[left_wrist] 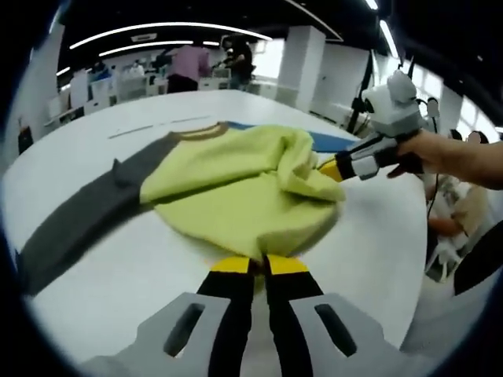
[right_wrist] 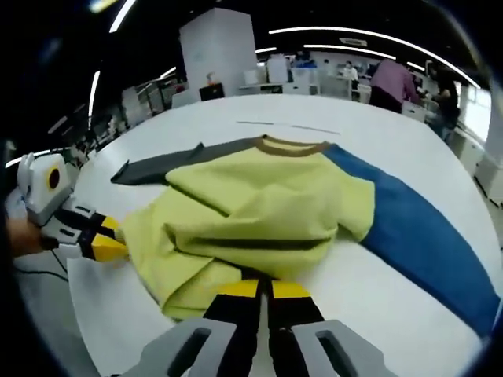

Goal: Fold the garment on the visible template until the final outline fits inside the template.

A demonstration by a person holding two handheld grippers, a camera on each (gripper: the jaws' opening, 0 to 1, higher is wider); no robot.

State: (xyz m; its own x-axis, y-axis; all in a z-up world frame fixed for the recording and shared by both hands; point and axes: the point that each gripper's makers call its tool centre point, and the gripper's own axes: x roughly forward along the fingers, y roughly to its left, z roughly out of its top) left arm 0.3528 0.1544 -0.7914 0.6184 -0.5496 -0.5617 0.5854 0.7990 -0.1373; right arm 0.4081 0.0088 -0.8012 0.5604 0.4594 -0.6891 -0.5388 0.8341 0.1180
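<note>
A yellow-green sweatshirt (left_wrist: 236, 188) with a brown collar (left_wrist: 203, 132) lies on the white table (left_wrist: 102, 275), its body bunched and partly folded over itself. Its grey sleeve (left_wrist: 86, 216) stretches out to the left in the left gripper view; its blue sleeve (right_wrist: 416, 236) runs to the right in the right gripper view. My left gripper (left_wrist: 259, 265) is shut on the near hem. My right gripper (right_wrist: 263, 289) is shut on a folded edge of the body. Each gripper also appears in the other view, the right gripper (left_wrist: 334, 169) held by a hand and the left gripper (right_wrist: 110, 245) at the cloth's edge.
A pale sheet (right_wrist: 102, 314) lies flat on the table under the near left corner of the cloth. The table edge (left_wrist: 409, 306) curves close on the right. People (left_wrist: 189, 67) and desks stand far behind, and one person sits at the right (left_wrist: 464, 212).
</note>
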